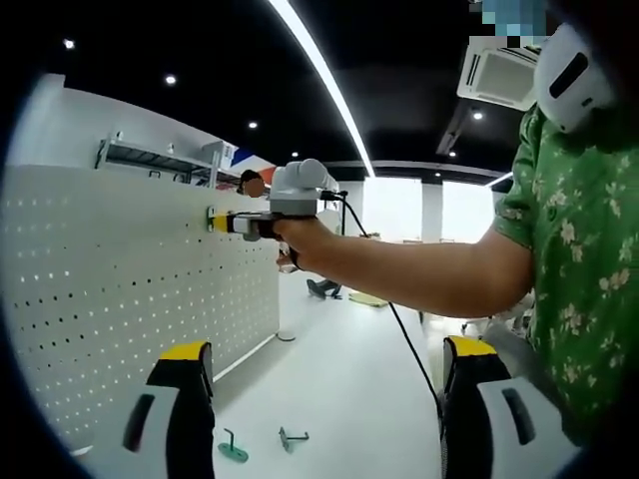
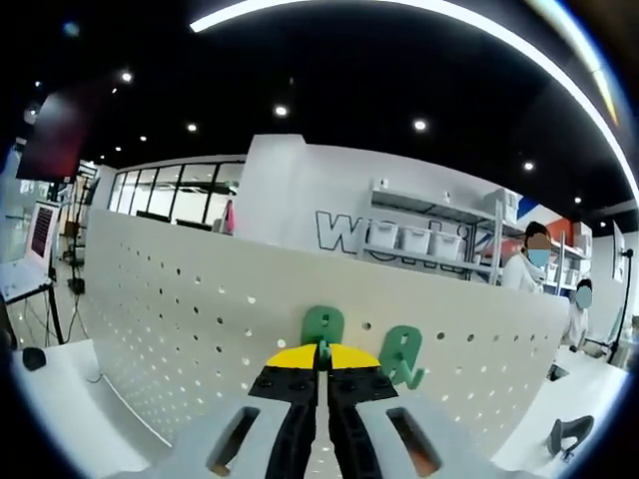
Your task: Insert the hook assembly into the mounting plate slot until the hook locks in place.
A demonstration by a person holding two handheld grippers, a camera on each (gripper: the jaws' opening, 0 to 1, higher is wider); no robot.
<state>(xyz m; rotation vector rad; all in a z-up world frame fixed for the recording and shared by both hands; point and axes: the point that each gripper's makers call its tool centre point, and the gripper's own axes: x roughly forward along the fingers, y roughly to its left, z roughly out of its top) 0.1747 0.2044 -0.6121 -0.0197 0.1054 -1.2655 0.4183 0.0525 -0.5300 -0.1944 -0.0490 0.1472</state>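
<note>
The white pegboard mounting plate (image 1: 120,269) stands upright on the white table. In the left gripper view, a person's hand holds my right gripper (image 1: 219,222) with its yellow tips against the board. In the right gripper view, my right gripper (image 2: 321,359) is shut on a green hook (image 2: 322,325) whose plate lies against the pegboard (image 2: 180,299). A second green hook (image 2: 402,356) hangs on the board just to its right. My left gripper (image 1: 324,374) is held back from the board, its jaws wide apart with nothing between them.
A green hook (image 1: 232,449) and a grey hook (image 1: 293,437) lie on the table below the left gripper. Another grey hook (image 2: 569,434) lies at the right. A black cable (image 1: 409,339) hangs from the right gripper. Shelves with bins (image 2: 419,239) and people (image 2: 526,261) stand behind the board.
</note>
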